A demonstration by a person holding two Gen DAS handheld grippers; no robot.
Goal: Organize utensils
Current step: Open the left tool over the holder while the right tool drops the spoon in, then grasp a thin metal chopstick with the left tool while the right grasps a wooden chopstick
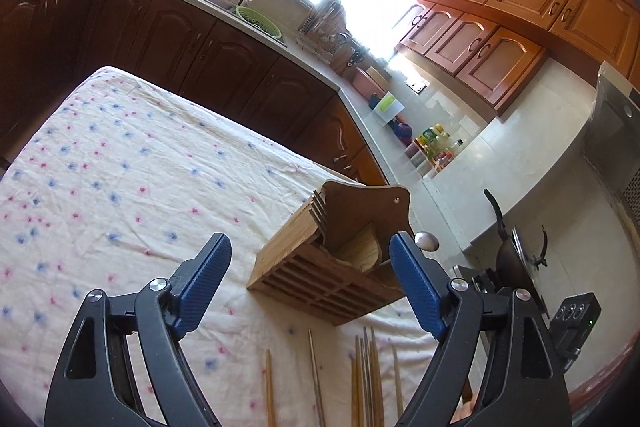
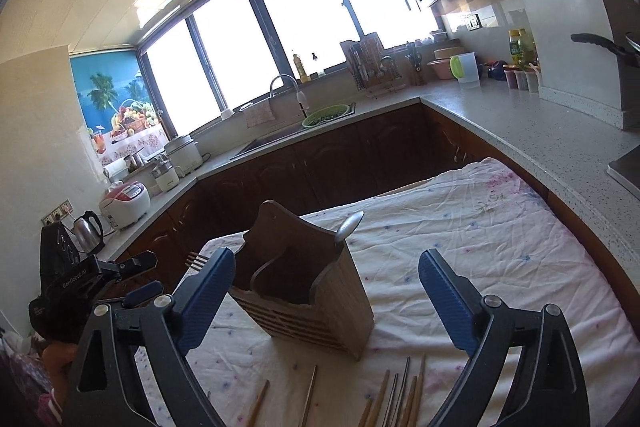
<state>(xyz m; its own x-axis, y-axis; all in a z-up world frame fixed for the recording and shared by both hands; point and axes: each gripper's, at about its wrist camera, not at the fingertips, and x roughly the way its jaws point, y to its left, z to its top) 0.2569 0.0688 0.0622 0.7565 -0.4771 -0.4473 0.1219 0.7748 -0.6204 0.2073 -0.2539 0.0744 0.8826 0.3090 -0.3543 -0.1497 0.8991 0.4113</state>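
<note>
A wooden utensil holder (image 1: pixel 320 267) stands on the flowered tablecloth (image 1: pixel 120 187). It holds a fork (image 1: pixel 318 211) and a metal spoon (image 1: pixel 426 241). Several wooden and metal chopsticks (image 1: pixel 366 379) lie on the cloth in front of it. My left gripper (image 1: pixel 310 283) is open and empty, just before the holder. In the right wrist view the holder (image 2: pixel 312 299), spoon (image 2: pixel 350 225), fork (image 2: pixel 198 261) and chopsticks (image 2: pixel 400 399) show too. My right gripper (image 2: pixel 326 295) is open and empty, facing the holder. The left gripper's body (image 2: pixel 80 287) shows at the left.
Dark wood cabinets (image 1: pixel 160 39) and a countertop with a sink (image 2: pixel 280 135), a green colander (image 2: pixel 326 115), a dish rack (image 2: pixel 372 67), rice cookers (image 2: pixel 124 203) and a kettle (image 2: pixel 88 231) surround the table. A wok (image 1: pixel 516 255) sits on the stove at the right.
</note>
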